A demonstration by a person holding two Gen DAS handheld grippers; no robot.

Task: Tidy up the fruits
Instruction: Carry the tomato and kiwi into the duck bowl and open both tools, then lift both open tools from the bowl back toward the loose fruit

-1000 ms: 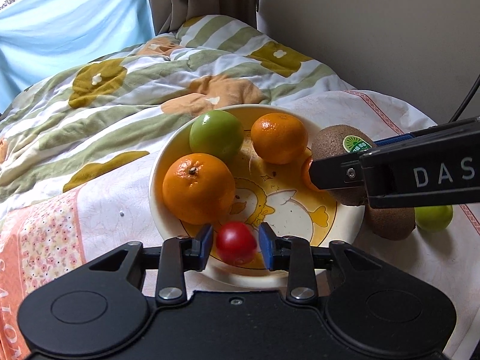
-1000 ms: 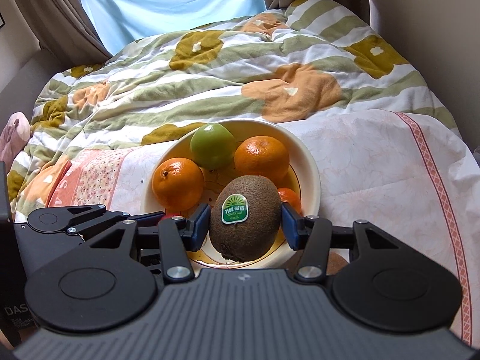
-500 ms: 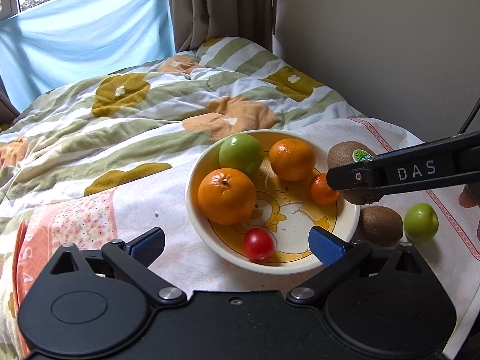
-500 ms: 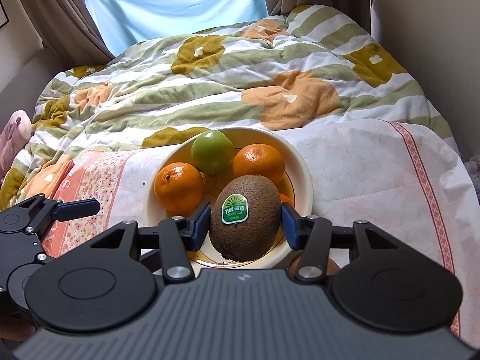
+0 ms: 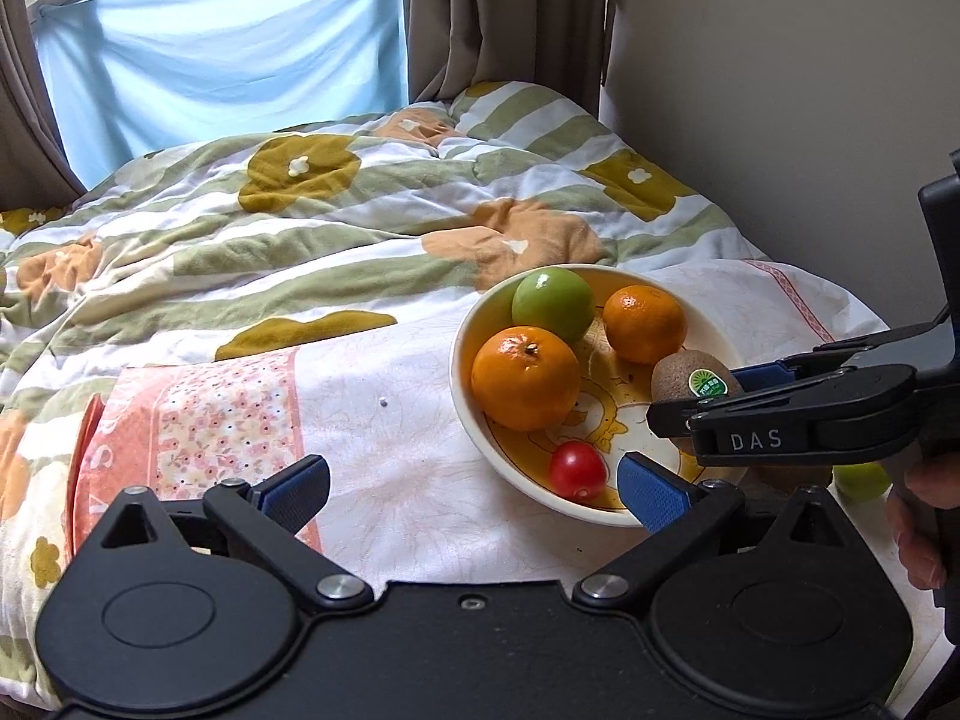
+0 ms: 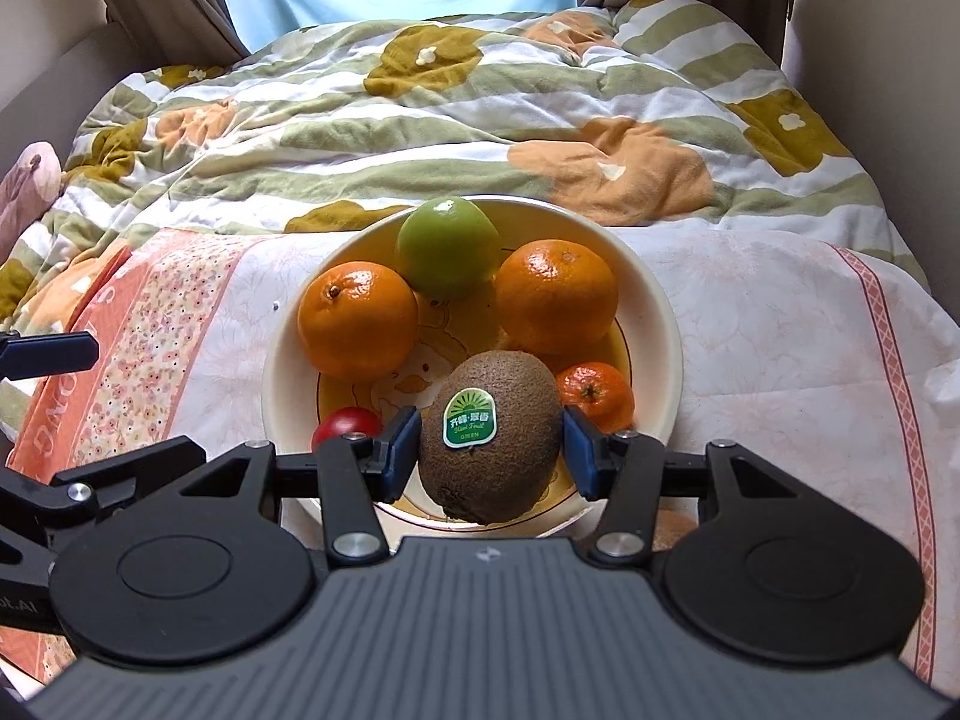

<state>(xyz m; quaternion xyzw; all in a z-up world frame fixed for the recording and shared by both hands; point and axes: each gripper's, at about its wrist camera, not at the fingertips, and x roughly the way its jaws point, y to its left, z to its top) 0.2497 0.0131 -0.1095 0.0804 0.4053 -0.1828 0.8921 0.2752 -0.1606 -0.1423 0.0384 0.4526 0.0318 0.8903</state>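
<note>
A cream bowl (image 6: pixel 663 324) with a yellow duck picture sits on the bed cloth. It holds two oranges (image 6: pixel 357 320), a green apple (image 6: pixel 449 247), a small mandarin (image 6: pixel 595 395) and a red cherry tomato (image 5: pixel 577 470). My right gripper (image 6: pixel 491 450) is shut on a kiwi (image 6: pixel 489 435) with a green sticker and holds it over the bowl's near side. In the left wrist view the kiwi (image 5: pixel 690 379) shows above the bowl (image 5: pixel 465 336). My left gripper (image 5: pixel 474 489) is open and empty, drawn back to the bowl's left front.
Another kiwi (image 5: pixel 786 476) and a small green fruit (image 5: pixel 863 479) lie on the cloth right of the bowl, partly hidden by the right gripper. A flowered quilt (image 6: pixel 480 102) covers the bed behind. A wall stands on the right.
My left gripper opened, left the red tomato in the bowl and pulled back to the left. My right gripper carried the kiwi from beside the bowl to over it.
</note>
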